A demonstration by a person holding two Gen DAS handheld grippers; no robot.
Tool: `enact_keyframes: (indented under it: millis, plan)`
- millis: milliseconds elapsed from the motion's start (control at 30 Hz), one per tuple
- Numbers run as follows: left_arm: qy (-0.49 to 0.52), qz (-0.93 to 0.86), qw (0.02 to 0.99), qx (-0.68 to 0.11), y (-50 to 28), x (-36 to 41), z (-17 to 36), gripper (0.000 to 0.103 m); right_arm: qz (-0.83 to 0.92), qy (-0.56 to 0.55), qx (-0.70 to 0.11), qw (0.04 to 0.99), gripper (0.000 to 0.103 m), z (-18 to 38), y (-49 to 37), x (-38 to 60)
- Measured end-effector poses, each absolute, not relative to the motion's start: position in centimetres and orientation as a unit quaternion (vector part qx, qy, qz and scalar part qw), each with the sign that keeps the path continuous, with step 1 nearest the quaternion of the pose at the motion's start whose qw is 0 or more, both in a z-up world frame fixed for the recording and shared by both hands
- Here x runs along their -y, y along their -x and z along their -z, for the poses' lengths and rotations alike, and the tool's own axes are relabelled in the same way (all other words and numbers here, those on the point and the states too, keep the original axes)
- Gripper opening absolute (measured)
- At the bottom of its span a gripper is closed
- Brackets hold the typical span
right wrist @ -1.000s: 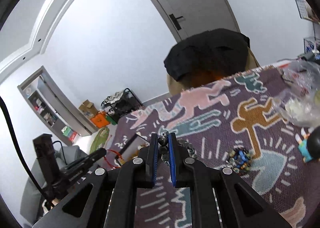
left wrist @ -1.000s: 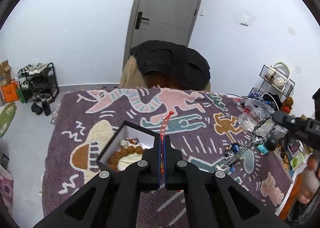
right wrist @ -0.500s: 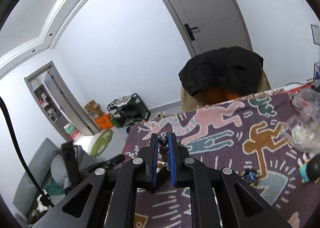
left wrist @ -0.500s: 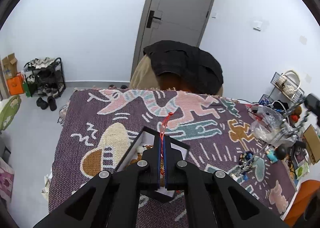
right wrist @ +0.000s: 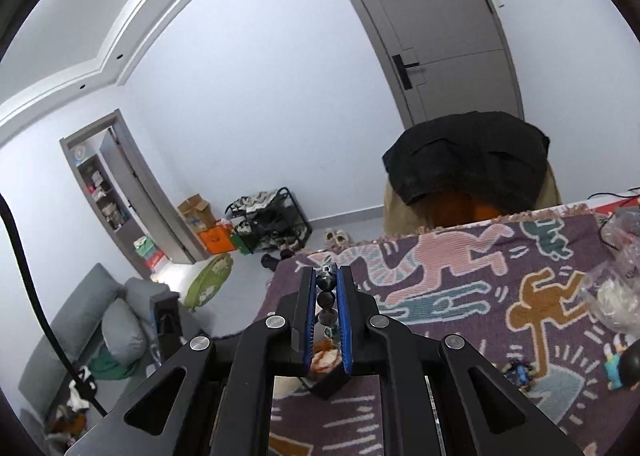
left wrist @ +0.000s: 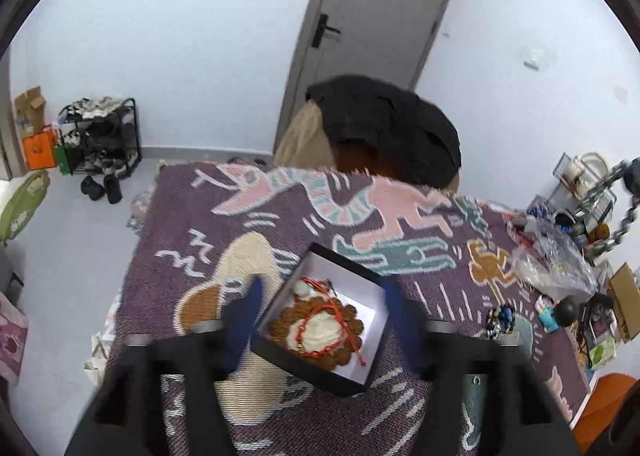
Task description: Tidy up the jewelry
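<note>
2 risks: right gripper (right wrist: pixel 326 316), clamped on a dark bead bracelet (right wrist: pixel 326 298) above the black box (left wrist: pixel 320 366), may drop it outside; left gripper (left wrist: pixel 324 320), spread wide and empty, could nudge the box

My left tongs (left wrist: pixel 324 320) have sprung wide apart, and the red cord bracelet (left wrist: pixel 328 320) they pinched now lies in the black box (left wrist: pixel 320 372) on the brown beads. My right tongs (right wrist: pixel 326 320) have lifted their dark bead string (right wrist: pixel 326 298) higher.
</note>
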State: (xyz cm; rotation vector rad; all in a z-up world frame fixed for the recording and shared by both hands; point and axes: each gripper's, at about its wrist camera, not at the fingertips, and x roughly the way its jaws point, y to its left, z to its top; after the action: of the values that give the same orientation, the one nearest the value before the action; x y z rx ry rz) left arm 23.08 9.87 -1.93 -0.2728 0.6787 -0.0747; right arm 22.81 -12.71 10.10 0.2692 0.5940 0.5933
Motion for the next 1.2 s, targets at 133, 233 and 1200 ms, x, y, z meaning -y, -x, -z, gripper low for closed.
enact_keyframes:
  millis: [133, 233, 1200]
  plan:
    - [0.133, 0.026, 0.937, -0.321, -22.0, -11.0, 1.2, 0.077, -0.3, -0.127, -0.305, 0.895, 0.012, -8.6, -23.9, 10.6]
    - [0.135, 0.017, 0.938, -0.318, -21.2, -12.2, 1.0, 0.077, -0.313, -0.126, -0.325, 0.884, 0.012, -6.9, -24.9, 8.7]
    - [0.147, 0.012, 0.933, -0.33, -20.8, -13.3, 2.4, 0.079, -0.273, -0.135, -0.397, 0.866, 0.064, 0.7, -27.3, 8.8]
